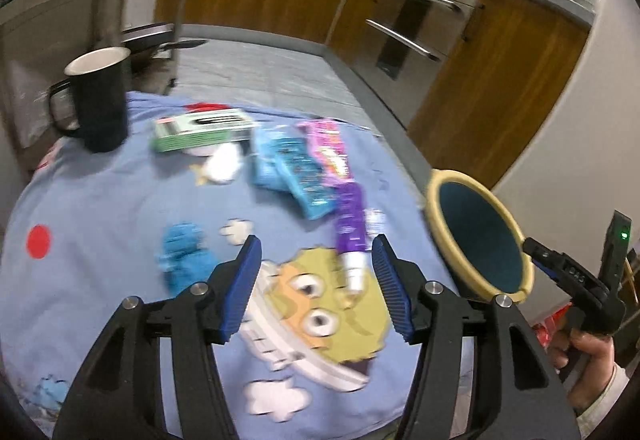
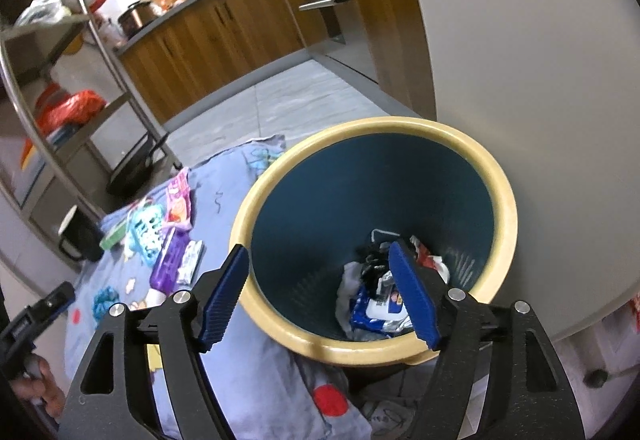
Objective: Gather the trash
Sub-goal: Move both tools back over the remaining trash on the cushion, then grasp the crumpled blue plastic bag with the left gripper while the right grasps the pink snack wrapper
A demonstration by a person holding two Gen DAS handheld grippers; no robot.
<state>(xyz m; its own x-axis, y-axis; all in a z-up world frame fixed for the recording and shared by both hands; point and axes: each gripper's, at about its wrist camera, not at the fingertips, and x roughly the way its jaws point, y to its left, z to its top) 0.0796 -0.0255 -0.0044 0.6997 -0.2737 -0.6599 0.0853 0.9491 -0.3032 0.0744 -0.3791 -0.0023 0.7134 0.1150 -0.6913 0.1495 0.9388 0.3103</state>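
Left gripper (image 1: 316, 280) jaws spread wide, empty, aimed low over the cartoon-print blue cloth (image 1: 100, 207), lined up on the purple squeeze tube with white cap (image 1: 351, 236) lying just beyond its tips. Probably the next pick, since it is the nearest item.

Right gripper (image 2: 320, 292) also wide and empty, poised over the near rim of the round dark-blue bin with cream rim (image 2: 506, 199), which stands at the cloth's right edge, handy for short drops. Crumpled wrappers (image 2: 374, 314) already lie at its bottom.

Trash left on the cloth: blue crinkled packet (image 1: 294, 167), pink-purple snack wrapper (image 1: 328, 147) touching it, green-and-white flat box (image 1: 200, 133) farther left, small white wrapper (image 2: 191, 262) just right of the tube.

Black mug with white inside (image 1: 98, 99) stands far left, apart from the litter; likely not trash.
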